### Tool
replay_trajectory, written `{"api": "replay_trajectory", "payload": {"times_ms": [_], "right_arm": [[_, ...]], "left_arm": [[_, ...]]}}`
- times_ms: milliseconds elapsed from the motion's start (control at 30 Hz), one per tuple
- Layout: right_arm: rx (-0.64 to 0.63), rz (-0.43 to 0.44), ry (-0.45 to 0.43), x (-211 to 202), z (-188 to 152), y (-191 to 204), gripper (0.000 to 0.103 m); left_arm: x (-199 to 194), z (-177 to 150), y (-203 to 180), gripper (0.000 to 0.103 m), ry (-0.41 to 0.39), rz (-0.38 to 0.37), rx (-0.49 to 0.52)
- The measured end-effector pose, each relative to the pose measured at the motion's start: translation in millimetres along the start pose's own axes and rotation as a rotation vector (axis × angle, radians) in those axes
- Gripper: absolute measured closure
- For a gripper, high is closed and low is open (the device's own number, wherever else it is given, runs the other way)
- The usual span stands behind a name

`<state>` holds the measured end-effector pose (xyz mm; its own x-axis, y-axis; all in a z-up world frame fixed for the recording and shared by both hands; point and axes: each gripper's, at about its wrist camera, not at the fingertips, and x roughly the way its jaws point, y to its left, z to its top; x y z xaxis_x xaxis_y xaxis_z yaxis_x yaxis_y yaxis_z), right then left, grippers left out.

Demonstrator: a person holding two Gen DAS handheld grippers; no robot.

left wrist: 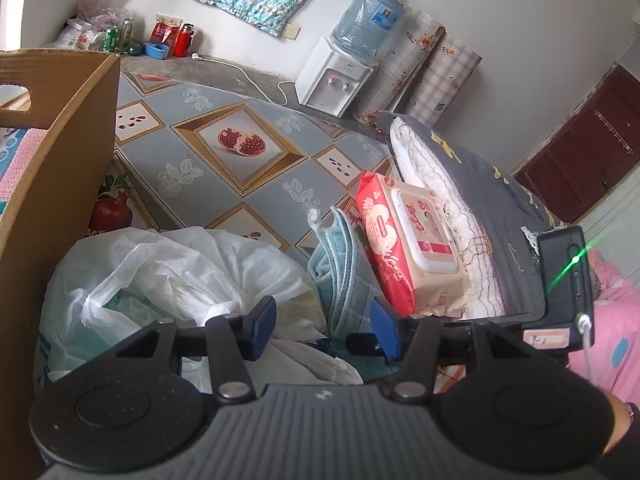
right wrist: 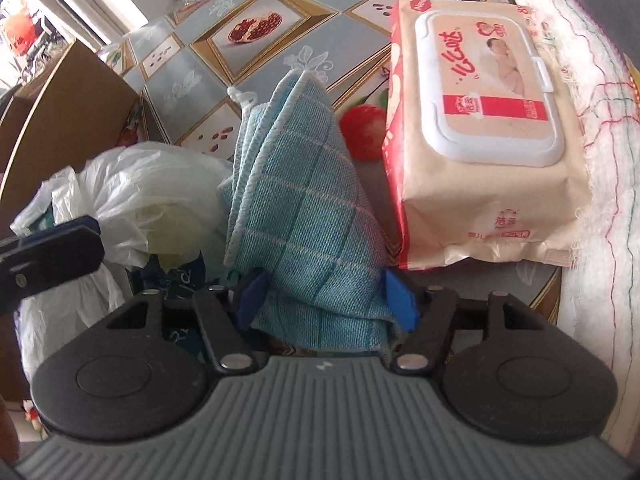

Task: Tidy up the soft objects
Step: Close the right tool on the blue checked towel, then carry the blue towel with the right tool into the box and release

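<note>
A folded blue checked cloth [right wrist: 304, 216] is straddled by the right tongs [right wrist: 326, 300], spread apart, its long axis running away from them. The left tongs [left wrist: 324, 326], partly apart and empty, are seen over a crumpled white plastic bag [left wrist: 180, 272].

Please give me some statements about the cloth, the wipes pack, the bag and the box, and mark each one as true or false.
1. The blue checked cloth is between the fingers of the right hand-held gripper. True.
2. The wet wipes pack has its white lid open. False: the lid is closed.
3. The wipes pack leans against a folded quilt. True.
4. The white plastic bag lies inside the cardboard box. False: it lies on the table beside the box.
5. The water dispenser has no bottle on top. False: a blue water bottle sits on it.
</note>
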<state>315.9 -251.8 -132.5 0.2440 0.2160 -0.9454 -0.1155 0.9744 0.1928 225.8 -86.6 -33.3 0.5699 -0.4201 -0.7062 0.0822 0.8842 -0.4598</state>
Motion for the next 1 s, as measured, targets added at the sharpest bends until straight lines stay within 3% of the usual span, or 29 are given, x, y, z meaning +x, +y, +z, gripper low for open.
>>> {"api": "replay_trajectory", "payload": {"times_ms": [100,200,267,367,567,733,1000], "right_arm": [[-0.073,-0.049,-0.007,2,-4,12,0.032],[-0.115,-0.108,-0.019,-2,-9,16,0.055],[-0.093,-0.101,-0.023,-7,-10,10,0.073],[-0.023,-0.054,-0.047,-16,-12,-5,0.082],[0.071,0.079,-0.168,-60,-26,-19,0.083],[0.065,0.155,-0.255,-100,-41,-4,0.083],[0.004,0.259,-0.329,-145,-53,49,0.083]], "left_arm": [[-3,2,-1,0.046,-0.005,-0.01,-0.006],[-5,4,-3,0.044,-0.017,-0.012,-0.012],[-6,5,-4,0.043,-0.02,-0.018,-0.021],[-7,6,-5,0.042,-0.013,-0.04,-0.042],[-9,7,-12,0.033,0.002,-0.121,-0.083],[-8,7,-18,0.035,0.029,-0.204,-0.13],[-48,6,-7,0.058,-0.026,-0.274,-0.192]]}}
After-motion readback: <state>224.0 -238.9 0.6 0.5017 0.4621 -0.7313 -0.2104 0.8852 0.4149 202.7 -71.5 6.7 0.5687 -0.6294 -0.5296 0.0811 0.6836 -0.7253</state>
